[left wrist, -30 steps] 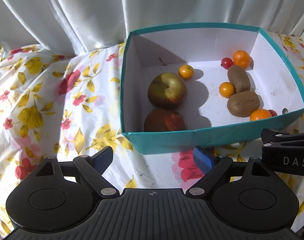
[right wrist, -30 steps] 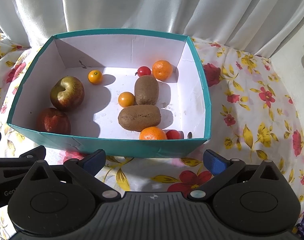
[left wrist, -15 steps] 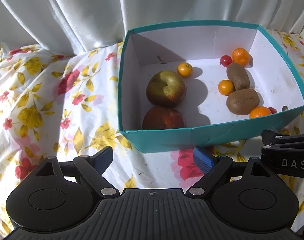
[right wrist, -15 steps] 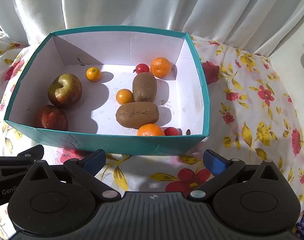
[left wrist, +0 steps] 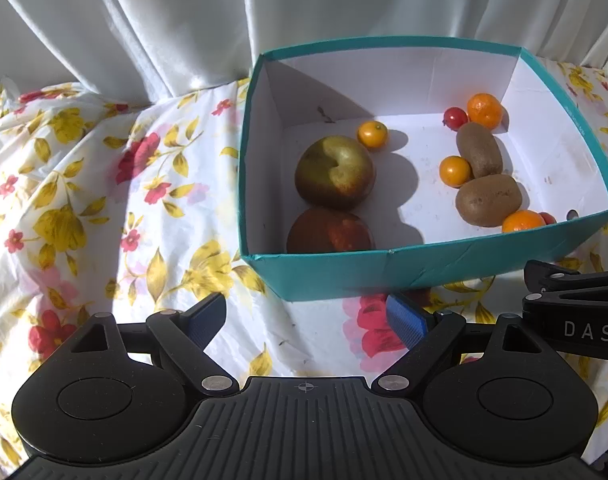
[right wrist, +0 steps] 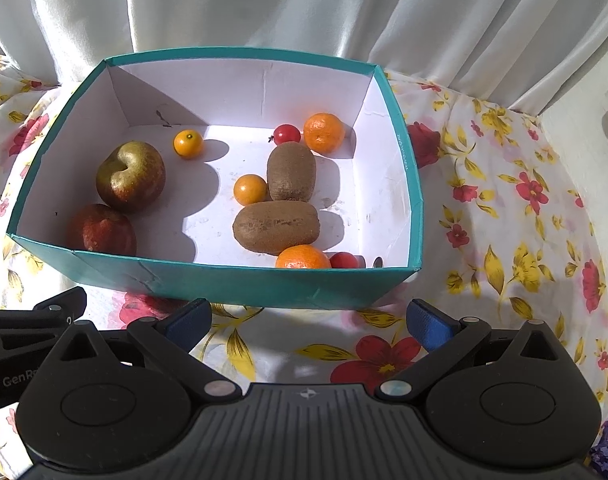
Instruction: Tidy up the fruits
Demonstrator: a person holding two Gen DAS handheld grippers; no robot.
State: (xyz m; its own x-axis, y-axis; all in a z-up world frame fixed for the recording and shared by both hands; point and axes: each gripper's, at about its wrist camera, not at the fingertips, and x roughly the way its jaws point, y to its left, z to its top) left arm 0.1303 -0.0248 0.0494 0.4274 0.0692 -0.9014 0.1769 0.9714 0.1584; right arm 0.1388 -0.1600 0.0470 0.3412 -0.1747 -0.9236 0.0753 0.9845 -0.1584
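Note:
A teal box (left wrist: pixel 384 268) (right wrist: pixel 231 280) with a white inside holds the fruit. On its left lie a greenish apple (left wrist: pixel 335 172) (right wrist: pixel 131 176) and a red apple (left wrist: pixel 330 232) (right wrist: pixel 101 228). Two kiwis (left wrist: pixel 488 199) (right wrist: pixel 276 226), two mandarins (left wrist: pixel 484 110) (right wrist: pixel 324 133), small yellow-orange fruits (left wrist: pixel 372 134) (right wrist: pixel 188 143) and cherry tomatoes (left wrist: pixel 455 117) (right wrist: pixel 286 134) lie toward the right. My left gripper (left wrist: pixel 306 318) is open over the cloth before the box's near wall. My right gripper (right wrist: pixel 310 322) is also open there, nothing between its fingers.
A white tablecloth with red and yellow flowers (left wrist: pixel 103 208) (right wrist: pixel 504 240) covers the table. White curtains (left wrist: pixel 183 20) hang close behind the box. The two grippers stand side by side, each showing at the edge of the other's view.
The box sits very slightly higher in both views than a second ago; the fruit and both grippers' jaws stay as they were.

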